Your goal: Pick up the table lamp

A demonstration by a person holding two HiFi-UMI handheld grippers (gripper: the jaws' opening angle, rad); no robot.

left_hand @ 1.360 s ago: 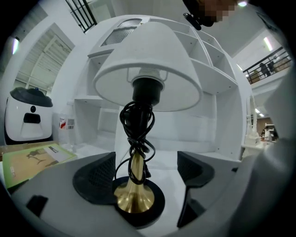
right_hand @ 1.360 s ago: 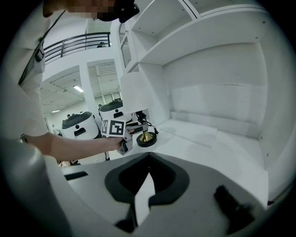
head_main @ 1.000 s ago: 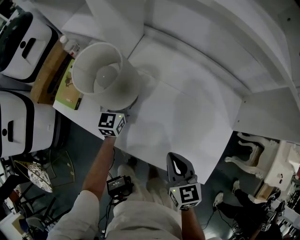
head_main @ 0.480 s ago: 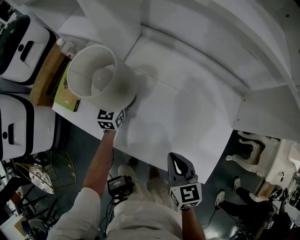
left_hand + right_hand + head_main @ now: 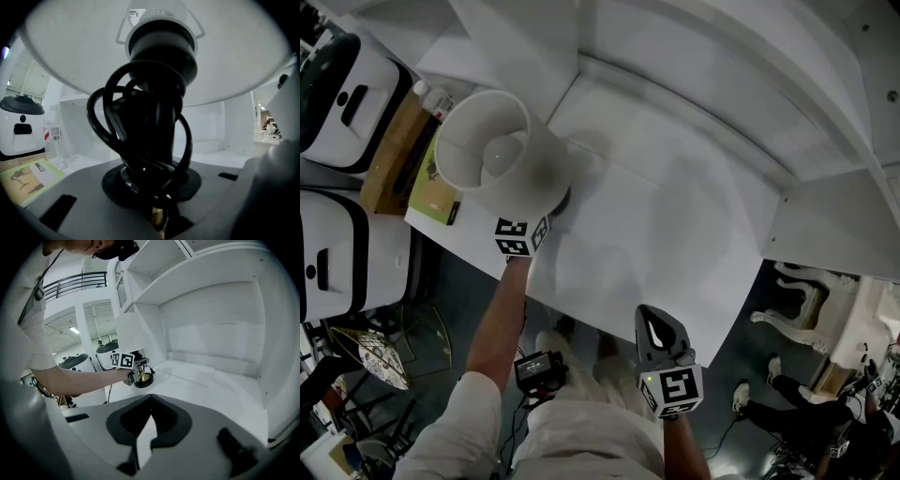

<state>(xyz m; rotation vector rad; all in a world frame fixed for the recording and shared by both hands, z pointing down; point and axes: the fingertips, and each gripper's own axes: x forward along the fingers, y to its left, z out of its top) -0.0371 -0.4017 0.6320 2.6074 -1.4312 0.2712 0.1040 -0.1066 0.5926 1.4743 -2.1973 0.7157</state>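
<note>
Green at the far left, a booklet [image 5: 436, 192] is lying flat beside a bottle [image 5: 436, 94], both crowding that end of the table [image 5: 675, 216], which is probably why you are coming at the table lamp [image 5: 502, 155] from the open front edge. The lamp is standing upright near the table's left front corner, its base [image 5: 187, 185] flat on the surface. Its shade [image 5: 70, 56] is spreading wide over the left gripper [image 5: 548, 214], so you are reaching in low and nearly level beneath it. A black cord [image 5: 140, 140] is wound in loose loops around the stem [image 5: 158, 216], hiding most of it. You are going for the short brass stretch showing just above the base, seemingly the only bare, narrow place to grip. The left gripper's jaws have just been closing, with that brass stem between them, and they are looking clenched on it now. The lamp has not yet left the table. Gripping this low is putting the shade's weight well above your hold, so I judge that it may tip as it rises. Over to the right, the right gripper [image 5: 657, 330] is hanging off the table's front edge, well apart from the lamp, jaws together on nothing. It is waiting out of the way.
</note>
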